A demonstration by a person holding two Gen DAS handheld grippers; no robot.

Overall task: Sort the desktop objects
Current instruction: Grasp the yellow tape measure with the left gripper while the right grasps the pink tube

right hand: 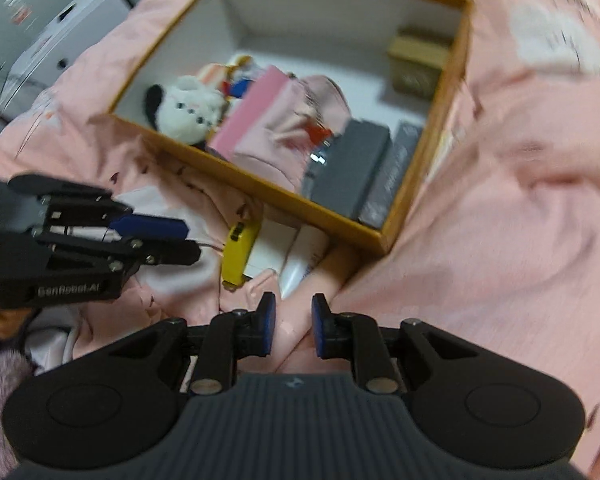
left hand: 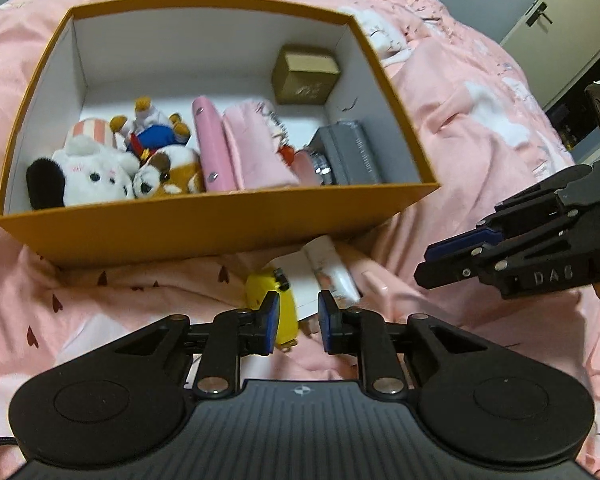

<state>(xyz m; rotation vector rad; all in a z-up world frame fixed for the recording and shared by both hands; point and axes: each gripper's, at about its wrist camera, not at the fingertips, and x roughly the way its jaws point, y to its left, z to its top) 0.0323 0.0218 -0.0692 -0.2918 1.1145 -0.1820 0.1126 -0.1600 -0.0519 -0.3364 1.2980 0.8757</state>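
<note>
Orange box (left hand: 220, 224) white inside, plush toys (left hand: 88, 172), yellow item (left hand: 278, 312) outside, left tongs (left hand: 298, 320) and right tongs (right hand: 293, 324) parted, empty.

You had a pink bedspread (left hand: 460, 152) carrying the orange box (left hand: 220, 228), a yellow toy (left hand: 288, 316), a white tube (left hand: 332, 272) and white paper (right hand: 268, 256).

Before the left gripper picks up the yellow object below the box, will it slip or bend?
The yellow object looks like hard, glossy plastic, so probably stiff and somewhat slippery. It lies on soft pink bedding, so it may sink or shift when pressed.
</note>
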